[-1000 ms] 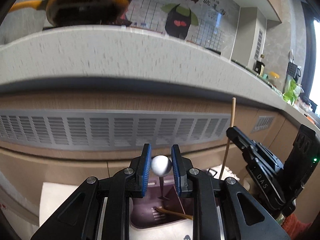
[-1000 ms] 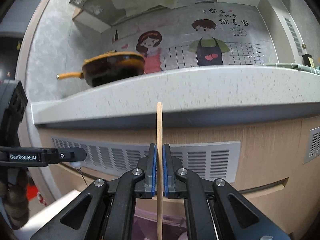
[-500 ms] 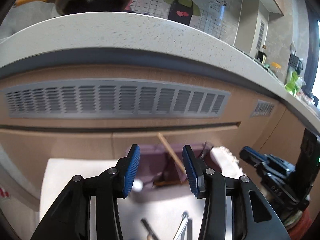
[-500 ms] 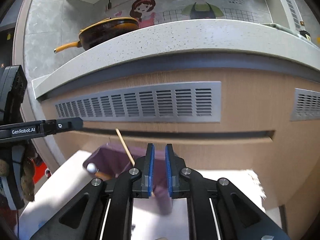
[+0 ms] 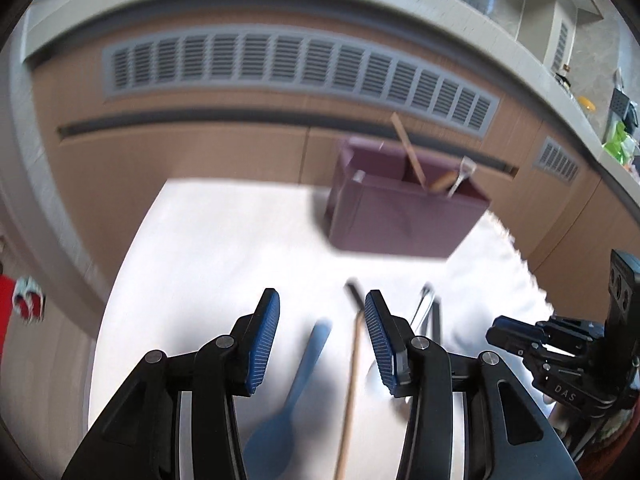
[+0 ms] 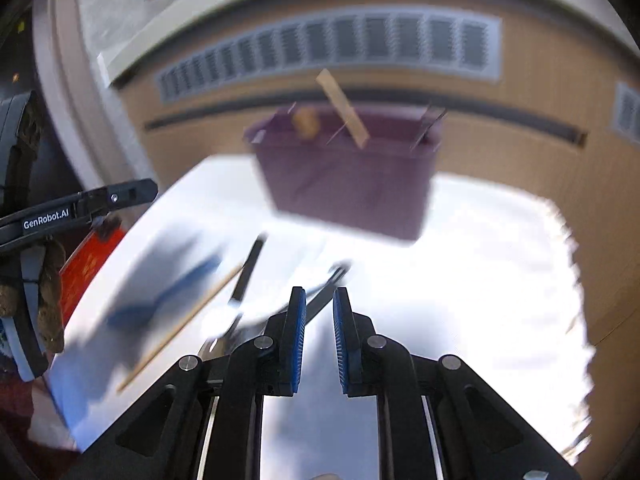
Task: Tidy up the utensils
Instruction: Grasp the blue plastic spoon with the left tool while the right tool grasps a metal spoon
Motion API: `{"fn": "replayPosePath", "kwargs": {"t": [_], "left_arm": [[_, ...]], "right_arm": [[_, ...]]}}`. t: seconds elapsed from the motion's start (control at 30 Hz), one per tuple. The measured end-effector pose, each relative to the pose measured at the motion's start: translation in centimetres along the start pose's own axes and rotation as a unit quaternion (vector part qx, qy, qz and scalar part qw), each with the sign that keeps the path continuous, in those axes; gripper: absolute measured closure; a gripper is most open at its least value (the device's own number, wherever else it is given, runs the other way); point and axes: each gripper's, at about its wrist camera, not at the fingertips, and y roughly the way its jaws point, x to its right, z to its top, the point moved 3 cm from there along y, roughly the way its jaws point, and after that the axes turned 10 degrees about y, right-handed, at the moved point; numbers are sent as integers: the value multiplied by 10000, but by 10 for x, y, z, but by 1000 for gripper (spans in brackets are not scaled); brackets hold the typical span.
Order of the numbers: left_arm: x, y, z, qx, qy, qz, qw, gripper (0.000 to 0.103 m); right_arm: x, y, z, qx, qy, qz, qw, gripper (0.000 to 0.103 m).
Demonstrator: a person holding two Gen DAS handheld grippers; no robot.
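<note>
Both views are motion-blurred; treat fine detail as uncertain.

1. Tabletop point(image 5: 224, 240): a white surface that fills the lower half of both views, with a wood-grain cabinet front point(image 5: 200, 152) and its grey vent grille point(image 5: 280, 68) behind it at 12 o'clock.

2. Purple bin point(image 5: 392, 216): stands on the tabletop at the far edge, at 1 o'clock in your left wrist view and at 12 o'clock in your right wrist view point(image 6: 348, 184). A wooden stick point(image 5: 408, 148) leans out of it, tilted, beside a metal utensil point(image 5: 460, 178) and a brownish item too blurred to name.

3. Left claw point(image 5: 322, 344): wide open, nothing between its blue pads. Its jaws have just been opening. It hangs over the loose utensils.

4. Right claw point(image 6: 320, 340): parted by a narrow gap, nothing between the pads. Its jaws have just been opening. It appears at 3 o'clock in the left wrist view.

5. Loose utensils on the tabletop, below the left claw: a blue spoon point(image 5: 296, 388) at 6 o'clock, a wooden chopstick point(image 5: 352, 392) just beside it, and metal utensils point(image 5: 428, 312) near the right pad. Whether these touch one another cannot be told.
</note>
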Motion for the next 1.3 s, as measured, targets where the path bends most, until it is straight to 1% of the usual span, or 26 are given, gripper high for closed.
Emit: {"fn": "replayPosePath", "kwargs": {"t": [0.13,0.23,0.3,0.43,0.5,0.57,0.67,0.8,0.9,0.97,1.13,1.3], "left_arm": [[-16,-4,-35,-330,-74,105,9994,57],[-24,-6,-52,-476,-86,172,9987,57],[-31,-8,-61,-537,-152,206,9982,57],[-40,-10,-76,-622,-290,124,9976,57],[-42,-9,-80,-686,-282,94,9972,57],[-44,-12,-85,-730,-252,97,9970,57],[-47,-18,-88,-735,-181,66,9971,57],[-47,-18,-87,-756,-108,69,9971,57],[-44,-13,-86,-819,-88,87,9966,57],[-41,-10,-86,-855,-83,60,9963,57],[-31,-4,-82,-899,64,-23,9959,57],[-23,7,-73,-943,151,-100,9954,57]], "right_arm": [[-23,14,-22,-358,-193,161,9990,90],[-38,24,-23,-455,-300,156,9984,89],[-44,34,-18,-554,-202,207,9980,89],[-45,61,-3,-695,394,293,9964,89],[-48,75,1,-757,461,192,9959,87],[-56,92,6,-896,364,66,9953,87],[-68,110,9,-1021,68,-174,9946,87],[-83,120,12,-947,-372,-528,9934,87],[-85,119,11,-979,-559,-569,9920,90],[-79,114,8,-985,-509,-542,9924,91],[-48,92,7,-818,-224,-674,9941,92],[-9,59,2,-696,137,-709,9950,92]]}}
